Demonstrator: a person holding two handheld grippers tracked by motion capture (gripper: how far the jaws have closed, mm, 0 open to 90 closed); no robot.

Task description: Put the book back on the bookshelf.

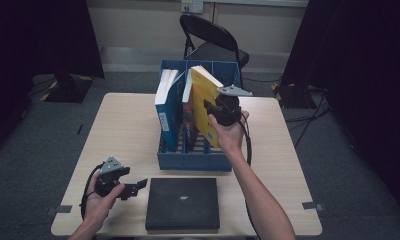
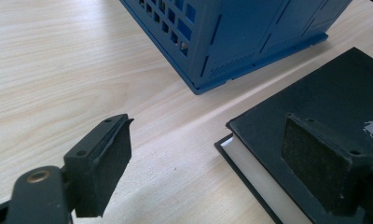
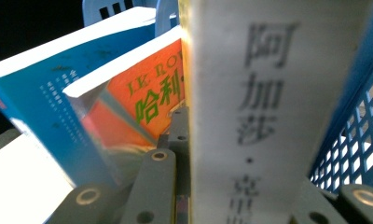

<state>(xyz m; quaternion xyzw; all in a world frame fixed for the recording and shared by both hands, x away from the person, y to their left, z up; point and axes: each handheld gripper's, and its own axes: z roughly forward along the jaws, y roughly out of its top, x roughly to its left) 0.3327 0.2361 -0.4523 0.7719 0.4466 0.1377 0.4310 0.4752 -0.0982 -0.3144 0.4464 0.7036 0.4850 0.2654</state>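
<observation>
Gripping the yellow book (image 1: 204,102) by its spine, the right gripper (image 1: 214,111) held it tilted in the blue file rack's (image 1: 193,160) rightmost compartment. Left gripper (image 1: 136,188) rested open-jawed beside the black book (image 1: 182,202).

A pale book spine (image 3: 273,107) with dark characters is clamped in the right tongs (image 3: 240,205). Left of the spine, an orange book (image 3: 142,98) is seen, and farther left a blue book (image 3: 49,93). Right of the spine, blue rack lattice (image 3: 357,140) is visible.
</observation>
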